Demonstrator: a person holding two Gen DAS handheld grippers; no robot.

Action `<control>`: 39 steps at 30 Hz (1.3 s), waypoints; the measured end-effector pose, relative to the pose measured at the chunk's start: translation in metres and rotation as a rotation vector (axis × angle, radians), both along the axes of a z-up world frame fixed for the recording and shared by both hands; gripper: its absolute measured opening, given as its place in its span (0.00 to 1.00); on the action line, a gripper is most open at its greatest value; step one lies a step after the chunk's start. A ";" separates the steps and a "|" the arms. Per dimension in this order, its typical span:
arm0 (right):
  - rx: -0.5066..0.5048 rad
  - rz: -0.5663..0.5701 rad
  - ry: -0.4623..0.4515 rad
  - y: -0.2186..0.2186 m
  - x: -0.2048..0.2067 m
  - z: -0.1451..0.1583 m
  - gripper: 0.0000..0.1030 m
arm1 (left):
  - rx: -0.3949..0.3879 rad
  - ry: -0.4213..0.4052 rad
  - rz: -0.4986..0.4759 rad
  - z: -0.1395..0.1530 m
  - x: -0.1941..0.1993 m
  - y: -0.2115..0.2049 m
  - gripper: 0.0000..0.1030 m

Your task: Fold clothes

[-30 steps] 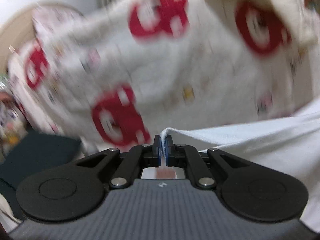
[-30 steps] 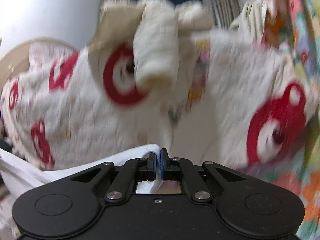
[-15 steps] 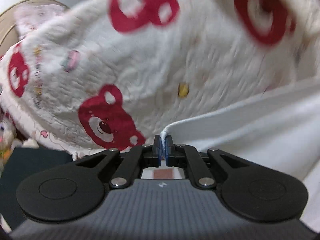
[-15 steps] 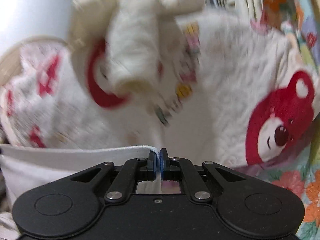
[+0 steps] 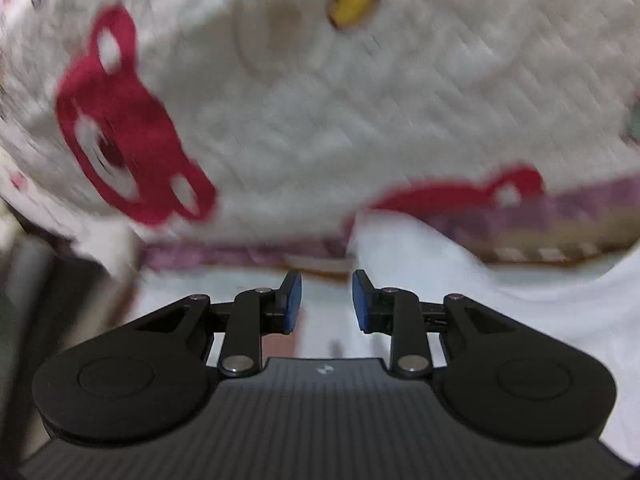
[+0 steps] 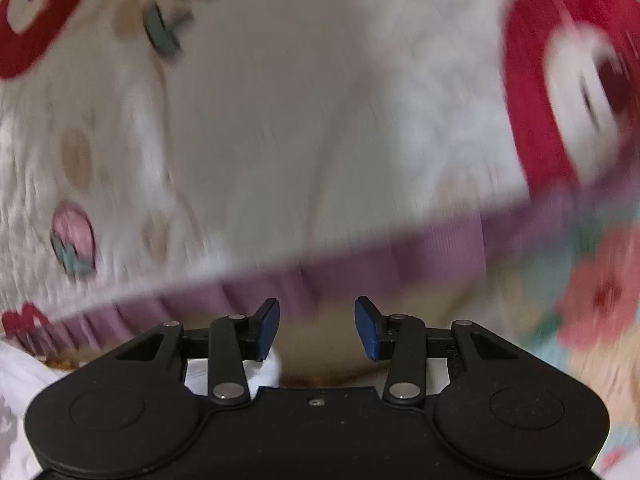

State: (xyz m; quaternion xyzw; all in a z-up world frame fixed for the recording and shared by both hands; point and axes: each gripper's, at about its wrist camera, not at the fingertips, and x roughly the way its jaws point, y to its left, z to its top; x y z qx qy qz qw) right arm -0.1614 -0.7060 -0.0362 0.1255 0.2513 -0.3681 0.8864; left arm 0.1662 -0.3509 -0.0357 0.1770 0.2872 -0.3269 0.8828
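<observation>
A plain white garment [image 5: 520, 300] lies flat in the left wrist view, spreading from below my left gripper [image 5: 326, 300] out to the right. That gripper is open, its blue pads apart with nothing between them. In the right wrist view my right gripper [image 6: 317, 326] is also open and holds nothing. A corner of the white garment [image 6: 264, 372] shows just under its left finger, and more of it at the lower left edge. Both views are blurred by motion.
A white quilt with red bear faces [image 5: 320, 112] and a purple frilled border [image 6: 360, 272] fills the space just ahead of both grippers. A floral sheet [image 6: 592, 300] lies at the right. A dark surface [image 5: 36, 280] shows at the far left.
Both grippers have dropped low toward the bed and opened, letting go of the white garment's edge they were pinching. The quilt now looms much closer.
</observation>
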 end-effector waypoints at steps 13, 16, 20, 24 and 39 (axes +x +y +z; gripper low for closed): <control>0.031 0.060 0.115 0.083 -0.011 -0.056 0.50 | -0.095 0.249 0.090 -0.065 -0.075 0.080 0.58; 0.015 0.094 0.134 0.125 -0.019 -0.052 0.57 | -0.149 0.257 0.123 -0.063 -0.087 0.116 0.58; 0.007 0.121 0.139 0.183 -0.029 -0.052 0.64 | -0.159 0.297 0.082 -0.065 -0.098 0.142 0.58; 0.007 0.140 0.139 0.241 -0.040 -0.054 0.68 | -0.170 0.337 0.041 -0.066 -0.109 0.169 0.58; 0.275 -0.154 0.249 0.338 -0.056 -0.024 0.69 | -0.140 0.472 -0.236 -0.075 -0.163 0.182 0.60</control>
